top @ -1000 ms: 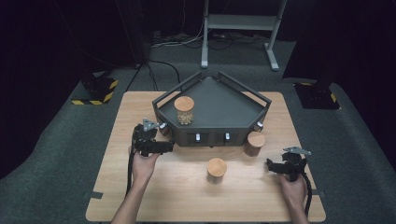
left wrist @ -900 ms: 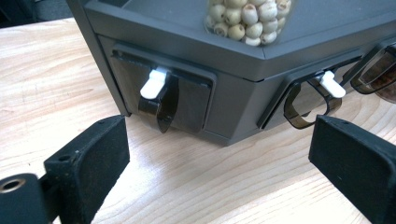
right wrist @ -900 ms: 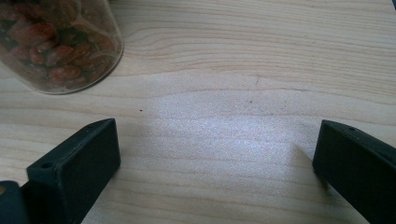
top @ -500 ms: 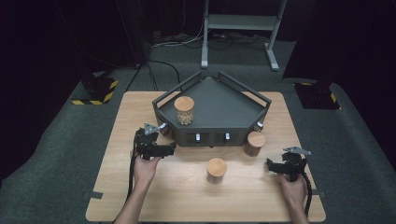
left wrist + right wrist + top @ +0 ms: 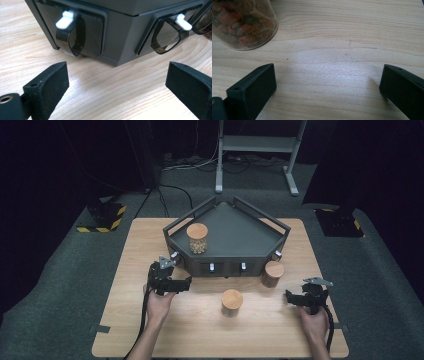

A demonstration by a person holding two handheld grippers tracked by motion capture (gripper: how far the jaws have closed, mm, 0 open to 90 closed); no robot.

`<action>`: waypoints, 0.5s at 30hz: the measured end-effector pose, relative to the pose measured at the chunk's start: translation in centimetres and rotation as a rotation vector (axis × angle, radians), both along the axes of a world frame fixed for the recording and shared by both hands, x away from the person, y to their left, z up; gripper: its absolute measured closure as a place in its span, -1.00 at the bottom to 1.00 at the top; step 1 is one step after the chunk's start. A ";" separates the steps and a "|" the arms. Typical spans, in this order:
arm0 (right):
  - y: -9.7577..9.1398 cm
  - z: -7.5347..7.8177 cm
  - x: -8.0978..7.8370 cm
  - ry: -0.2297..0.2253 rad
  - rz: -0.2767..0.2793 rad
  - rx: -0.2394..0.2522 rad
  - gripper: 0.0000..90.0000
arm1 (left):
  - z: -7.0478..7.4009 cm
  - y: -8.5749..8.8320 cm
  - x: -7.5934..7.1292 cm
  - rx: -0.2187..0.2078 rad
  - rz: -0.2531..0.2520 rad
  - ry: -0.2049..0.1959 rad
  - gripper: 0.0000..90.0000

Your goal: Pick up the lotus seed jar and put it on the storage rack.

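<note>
In the left gripper view our jaws stand wide apart with nothing between them but bare wood. Just beyond them rises the front wall of the dark angular tray, with two smoky translucent loop pulls, each topped by a white latch tab; one pull sits ahead of the left jaw, the other ahead and toward the right jaw. Neither pull touches the jaws.

In the high view the left gripper lies low over the wooden surface, just beside the tray's front left corner, its jaws pointing toward the middle of the table.

In the right gripper view our jaws are also spread wide and hold nothing; between them is only wood grain. A glass jar of reddish-brown nuts stands ahead of and outside the left jaw, apart from it.

From above, the right gripper rests near the surface's front right edge. The cork-lidded jar stands on the surface between the two grippers, well apart from the left one. A second lidded jar stands just beside the tray's front right corner, and a third jar, with pale contents, stands upright inside the tray at its left side.
</note>
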State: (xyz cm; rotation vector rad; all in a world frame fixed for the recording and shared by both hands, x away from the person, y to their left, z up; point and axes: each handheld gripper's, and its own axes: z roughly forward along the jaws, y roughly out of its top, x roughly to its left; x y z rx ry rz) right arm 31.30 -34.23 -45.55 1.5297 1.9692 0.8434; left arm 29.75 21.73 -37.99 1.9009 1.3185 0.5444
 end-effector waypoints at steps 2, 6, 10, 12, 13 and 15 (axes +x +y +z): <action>0.0 0.0 0.0 0.000 0.000 0.000 -1.00 | -0.1 -0.1 0.1 0.003 0.001 0.004 -0.89; 0.0 0.0 0.0 0.000 0.000 0.000 -1.00 | -0.4 -0.3 0.1 0.006 -0.001 0.006 -0.89; 0.0 0.0 0.0 0.000 0.000 0.000 -1.00 | -0.6 -0.6 0.2 0.013 -0.002 0.012 -0.89; 0.0 0.0 0.0 0.000 0.000 0.000 -1.00 | -0.7 -0.7 0.2 0.015 -0.003 0.014 -0.90; 0.0 0.0 0.0 0.000 0.000 0.000 -1.00 | -0.8 -0.7 0.2 0.013 -0.001 0.014 -0.90; 0.0 0.0 0.0 0.000 0.000 0.000 -1.00 | -1.0 -0.9 0.1 0.015 0.002 0.010 -0.90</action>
